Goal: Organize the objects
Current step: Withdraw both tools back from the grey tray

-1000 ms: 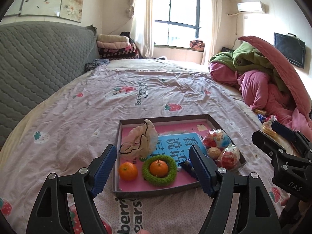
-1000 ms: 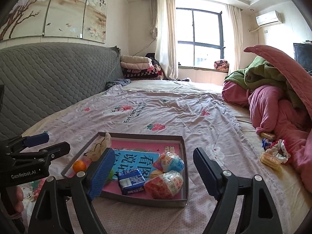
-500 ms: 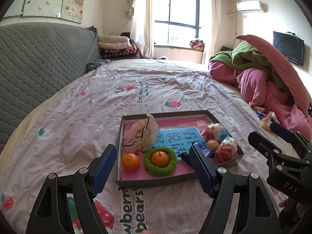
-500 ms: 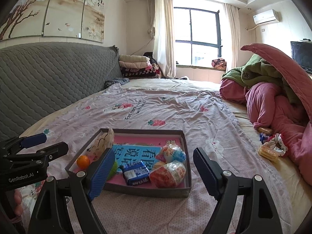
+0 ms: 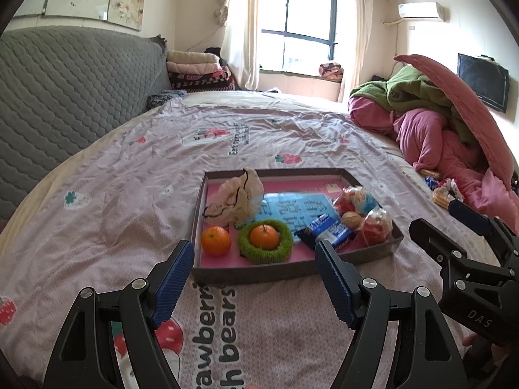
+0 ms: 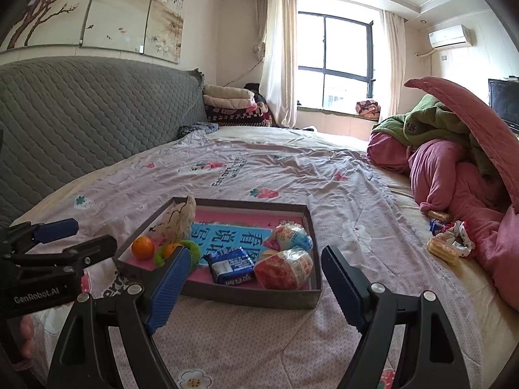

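A shallow grey tray (image 5: 292, 274) with a pink lining lies on the bedspread. It holds an orange (image 5: 215, 240), a second orange (image 5: 264, 236) inside a green fuzzy ring (image 5: 259, 256), a beige scrunchie (image 5: 236, 199), a blue booklet (image 5: 298, 209), a blue snack packet (image 5: 327, 230) and red wrapped snacks (image 5: 376, 230). My left gripper (image 5: 253, 248) hovers open just short of the tray's near wall, holding nothing. My right gripper (image 6: 256, 254) is also open and empty, in front of the tray's (image 6: 246, 298) near right corner.
Loose snack packs (image 6: 442, 251) and a frilly scrunchie (image 6: 457, 236) lie at the right by a heap of pink and green quilts (image 6: 454, 168). A grey quilted headboard (image 6: 81, 113) runs along the left. Folded blankets (image 6: 230, 103) are stacked at the far end.
The tray now sits higher and slightly smaller in both views: both grippers have drawn back and sunk a little. Their jaws stay as wide as before.
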{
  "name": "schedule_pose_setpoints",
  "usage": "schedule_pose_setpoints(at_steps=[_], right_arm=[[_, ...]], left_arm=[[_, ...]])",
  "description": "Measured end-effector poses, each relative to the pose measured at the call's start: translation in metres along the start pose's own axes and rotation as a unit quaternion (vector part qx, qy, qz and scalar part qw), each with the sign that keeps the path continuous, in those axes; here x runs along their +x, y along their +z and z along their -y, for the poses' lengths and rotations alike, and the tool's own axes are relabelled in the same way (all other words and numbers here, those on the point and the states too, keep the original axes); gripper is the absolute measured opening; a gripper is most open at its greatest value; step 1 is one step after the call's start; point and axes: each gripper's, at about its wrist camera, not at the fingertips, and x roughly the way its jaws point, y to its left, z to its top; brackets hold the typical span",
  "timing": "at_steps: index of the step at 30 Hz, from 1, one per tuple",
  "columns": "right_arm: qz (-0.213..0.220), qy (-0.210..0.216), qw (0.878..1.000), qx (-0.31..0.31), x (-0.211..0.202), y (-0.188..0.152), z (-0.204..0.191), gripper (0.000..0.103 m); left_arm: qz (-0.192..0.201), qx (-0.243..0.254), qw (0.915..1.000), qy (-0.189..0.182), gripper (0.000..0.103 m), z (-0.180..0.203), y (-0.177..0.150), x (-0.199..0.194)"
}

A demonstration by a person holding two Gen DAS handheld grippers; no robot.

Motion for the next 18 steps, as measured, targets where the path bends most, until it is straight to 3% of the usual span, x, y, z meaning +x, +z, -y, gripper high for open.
schedule_pose_setpoints(at_steps=[18], right_arm=[[-0.027,0.006,1.0,0.007,0.012,-0.032,-0.004,0.082]], left_arm=[[-0.031,-0.004,0.9995,0.01,0.078,-0.001,-0.024,0.02]])
